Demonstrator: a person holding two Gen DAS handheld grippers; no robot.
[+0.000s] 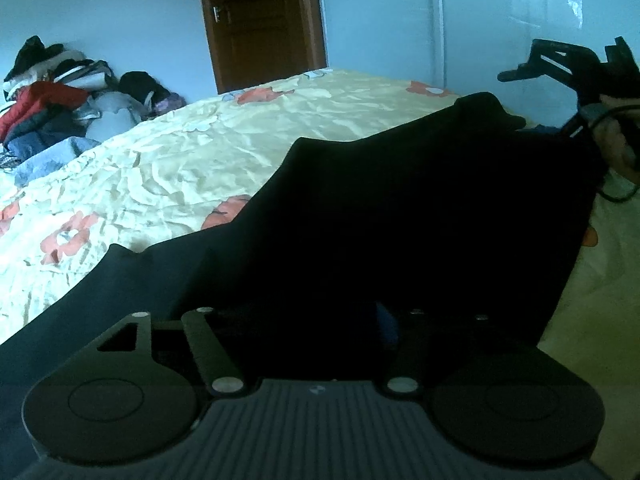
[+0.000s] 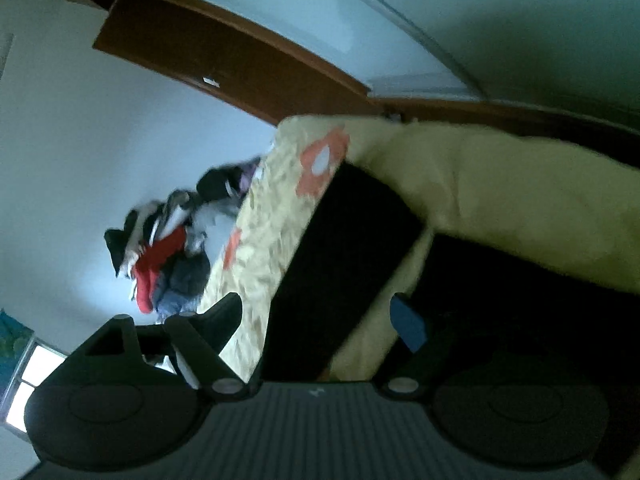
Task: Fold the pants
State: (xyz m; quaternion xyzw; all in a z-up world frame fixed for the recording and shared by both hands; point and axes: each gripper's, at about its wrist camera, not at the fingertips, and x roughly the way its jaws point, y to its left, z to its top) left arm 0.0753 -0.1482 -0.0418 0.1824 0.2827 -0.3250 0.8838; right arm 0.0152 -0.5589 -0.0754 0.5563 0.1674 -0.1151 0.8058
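Note:
The black pants (image 1: pixel 400 208) lie on the yellow flowered bedsheet (image 1: pixel 180 152) and drape over the front of my left gripper (image 1: pixel 320 320), hiding its fingertips; the cloth looks lifted and the jaws seem shut on it. My right gripper (image 1: pixel 560 68) shows at the far right of the left wrist view, above the pants' far edge. In the tilted right wrist view my right gripper (image 2: pixel 320 308) is open, its fingers spread wide, with the black pants (image 2: pixel 348 260) and the bedsheet (image 2: pixel 500 200) in front of it.
A pile of clothes (image 1: pixel 60 100), red, black and blue, lies at the far left of the bed against the wall. A brown door (image 1: pixel 260 20) stands behind the bed. The right wrist view shows the clothes pile (image 2: pixel 168 248) and a wooden wardrobe edge (image 2: pixel 240 68).

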